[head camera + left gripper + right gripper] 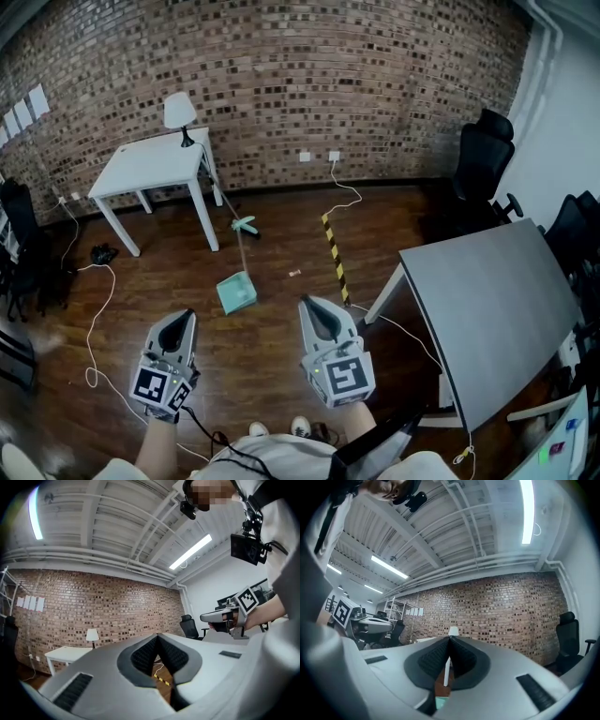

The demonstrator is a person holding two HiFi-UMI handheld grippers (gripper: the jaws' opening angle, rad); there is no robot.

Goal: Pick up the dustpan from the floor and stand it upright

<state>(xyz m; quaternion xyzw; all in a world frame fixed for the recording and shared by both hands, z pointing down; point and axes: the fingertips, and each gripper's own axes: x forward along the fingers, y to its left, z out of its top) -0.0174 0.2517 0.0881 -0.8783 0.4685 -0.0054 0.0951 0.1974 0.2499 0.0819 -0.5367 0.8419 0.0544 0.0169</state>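
Note:
A teal dustpan (236, 292) lies on the wooden floor ahead of me, its long thin handle (241, 253) running away toward a teal piece (246, 225) near the white table's leg. My left gripper (187, 315) hovers to the near left of the dustpan, apart from it, jaws shut and empty (158, 637). My right gripper (305, 302) hovers to the dustpan's right, also apart, jaws shut with nothing in them (449, 639). In the right gripper view a sliver of the teal dustpan (442, 702) shows low between the jaws.
A white table (150, 164) with a lamp (178, 112) stands at the back left by the brick wall. A grey table (487, 300) fills the right side, with black office chairs (483, 159) behind. A yellow-black strip (335, 255) and white cables (94, 319) lie on the floor.

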